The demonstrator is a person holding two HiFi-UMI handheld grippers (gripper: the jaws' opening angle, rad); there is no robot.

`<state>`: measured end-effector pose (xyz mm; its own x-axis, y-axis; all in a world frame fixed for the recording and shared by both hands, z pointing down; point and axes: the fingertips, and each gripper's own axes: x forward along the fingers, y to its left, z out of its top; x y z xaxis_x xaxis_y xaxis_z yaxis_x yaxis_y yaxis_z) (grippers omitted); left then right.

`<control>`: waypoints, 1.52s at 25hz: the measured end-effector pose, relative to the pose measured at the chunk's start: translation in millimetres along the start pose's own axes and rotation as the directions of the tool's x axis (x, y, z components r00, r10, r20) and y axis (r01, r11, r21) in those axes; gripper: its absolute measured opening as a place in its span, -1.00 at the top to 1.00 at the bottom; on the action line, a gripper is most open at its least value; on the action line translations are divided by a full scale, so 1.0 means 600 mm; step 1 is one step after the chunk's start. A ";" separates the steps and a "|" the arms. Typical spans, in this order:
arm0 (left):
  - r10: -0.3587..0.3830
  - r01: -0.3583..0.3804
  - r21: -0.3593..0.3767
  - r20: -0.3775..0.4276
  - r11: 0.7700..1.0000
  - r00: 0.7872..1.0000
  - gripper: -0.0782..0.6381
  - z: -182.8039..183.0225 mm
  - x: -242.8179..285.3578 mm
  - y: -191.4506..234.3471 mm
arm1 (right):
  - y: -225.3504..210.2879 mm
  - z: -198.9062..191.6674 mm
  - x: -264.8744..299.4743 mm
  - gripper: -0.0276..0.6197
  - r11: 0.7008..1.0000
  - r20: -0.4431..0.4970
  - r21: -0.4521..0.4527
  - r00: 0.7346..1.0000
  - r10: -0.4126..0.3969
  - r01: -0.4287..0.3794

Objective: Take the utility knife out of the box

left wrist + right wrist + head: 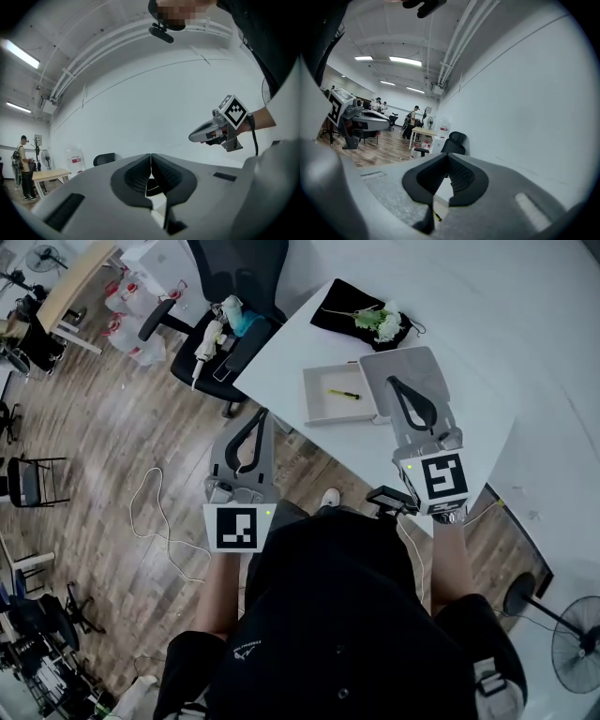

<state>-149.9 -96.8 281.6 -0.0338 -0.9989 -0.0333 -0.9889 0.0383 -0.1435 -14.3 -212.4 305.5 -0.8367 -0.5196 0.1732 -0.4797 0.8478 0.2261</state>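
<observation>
Head view: shows utility knife (pixel 343 394) lying inside open white box (pixel 317 401) on bench (pixel 469 315); right hand-held gripper (pixel 393 382) at box's right edge, left hand-held gripper (pixel 258 414) over floor (pixel 103 437).
Left gripper view: shows jaws pressed together, empty.
Right gripper view: shows jaws closed, empty.

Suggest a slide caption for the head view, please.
Left claw and right claw shut; yellow utility knife lies in the open box.

Yellow utility knife (pixel 343 394) flat inside open white box (pixel 319 407).
</observation>
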 end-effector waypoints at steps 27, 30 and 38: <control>-0.499 0.500 -0.005 0.054 0.866 0.865 0.76 -0.059 0.255 0.025 | -0.105 -0.008 0.049 0.90 0.904 -0.139 -0.009 0.895 -0.425 0.428; -0.615 0.604 0.203 -0.009 0.771 0.788 0.76 -0.076 0.274 0.013 | -0.108 0.011 0.070 0.90 0.884 -0.084 0.001 0.881 -0.465 0.467; -0.730 0.721 0.160 -0.007 0.674 0.683 0.76 -0.114 0.319 -0.014 | -0.104 0.016 0.084 0.90 0.825 -0.110 -0.028 0.819 -0.563 0.564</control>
<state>-158.2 -290.1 343.8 0.6978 -0.7108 0.0886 -0.6677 -0.6902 -0.2790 -29.0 -290.5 290.9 -0.3860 -0.9146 0.1202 -0.8602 0.4040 0.3112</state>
